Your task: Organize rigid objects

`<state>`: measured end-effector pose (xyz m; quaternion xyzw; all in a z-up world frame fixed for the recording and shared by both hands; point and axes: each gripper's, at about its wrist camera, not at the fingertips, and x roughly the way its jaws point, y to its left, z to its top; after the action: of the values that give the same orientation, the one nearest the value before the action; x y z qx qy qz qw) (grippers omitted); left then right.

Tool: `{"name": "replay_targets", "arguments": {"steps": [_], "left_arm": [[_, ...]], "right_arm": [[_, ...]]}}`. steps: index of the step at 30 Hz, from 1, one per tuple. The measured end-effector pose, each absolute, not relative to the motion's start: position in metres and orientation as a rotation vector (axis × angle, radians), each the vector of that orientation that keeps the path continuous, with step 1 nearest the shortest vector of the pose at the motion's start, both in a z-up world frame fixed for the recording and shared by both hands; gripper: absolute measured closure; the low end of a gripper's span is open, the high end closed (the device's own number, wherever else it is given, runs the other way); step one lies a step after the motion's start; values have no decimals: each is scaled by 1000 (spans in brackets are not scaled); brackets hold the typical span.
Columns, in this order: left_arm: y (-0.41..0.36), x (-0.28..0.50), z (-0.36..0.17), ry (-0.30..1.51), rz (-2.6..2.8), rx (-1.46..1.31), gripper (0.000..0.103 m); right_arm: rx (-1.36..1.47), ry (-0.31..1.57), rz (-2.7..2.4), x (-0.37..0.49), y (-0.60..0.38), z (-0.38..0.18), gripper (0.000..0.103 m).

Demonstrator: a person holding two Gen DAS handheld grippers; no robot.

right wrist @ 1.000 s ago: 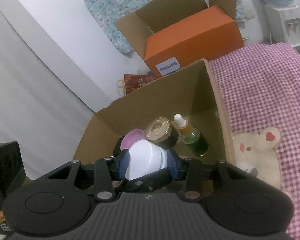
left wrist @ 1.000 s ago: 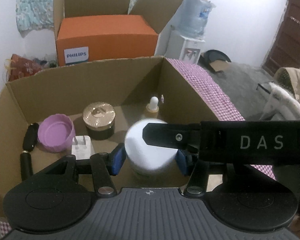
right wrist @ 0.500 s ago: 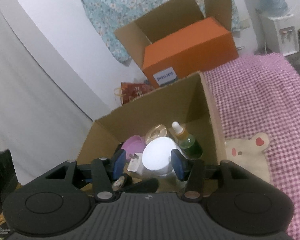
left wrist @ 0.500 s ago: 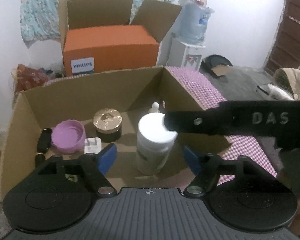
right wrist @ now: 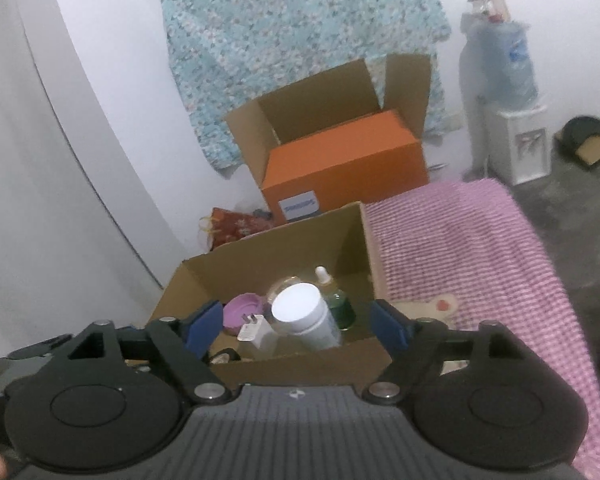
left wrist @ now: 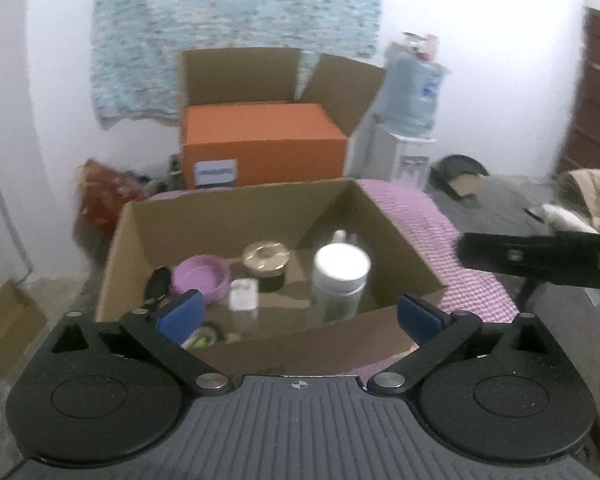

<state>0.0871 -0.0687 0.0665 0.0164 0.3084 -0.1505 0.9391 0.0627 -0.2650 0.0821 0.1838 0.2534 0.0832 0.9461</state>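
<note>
An open cardboard box (left wrist: pixel 235 220) on a pink checked cloth holds a white-lidded jar (left wrist: pixel 340 280), a purple bowl (left wrist: pixel 199 278), a gold-lidded jar (left wrist: pixel 265 260), a white plug adapter (left wrist: pixel 243 300) and a dropper bottle (right wrist: pixel 332 292). The white-lidded jar (right wrist: pixel 304 316) stands upright, free of both grippers. My left gripper (left wrist: pixel 300 314) is open and empty, above the box's near wall. My right gripper (right wrist: pixel 297 326) is open and empty, also pulled back above the box (right wrist: pixel 267 248). The right gripper's black arm (left wrist: pixel 540 260) shows at the right of the left wrist view.
An orange box inside a larger open carton (left wrist: pixel 259 140) stands behind on the floor. A water dispenser (left wrist: pixel 408 120) is at the back right. The pink checked cloth (right wrist: pixel 460 248) covers the surface right of the box, with a bear patch (right wrist: pixel 432 304). A red bag (left wrist: pixel 99 196) lies at left.
Both grippers opened and let go of the white-lidded jar, which now stands in the box. Both pulled back and up, away from the box.
</note>
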Motion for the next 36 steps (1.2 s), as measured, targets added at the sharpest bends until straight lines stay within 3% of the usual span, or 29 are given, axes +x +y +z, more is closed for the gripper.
{"name": "replay_targets", "arguments": {"steps": [2,5,36], "left_arm": [[-63,83,64,640,-277,18,0],[-54,78,61,651,-241,-14,0],[-33,88,46,739,-37,-17,0]], "right_arm": [[346,500,150,53,-262,84,3],[303,502,120,45,-256,84,0],[120,625,23,61,-213,58,0]]}}
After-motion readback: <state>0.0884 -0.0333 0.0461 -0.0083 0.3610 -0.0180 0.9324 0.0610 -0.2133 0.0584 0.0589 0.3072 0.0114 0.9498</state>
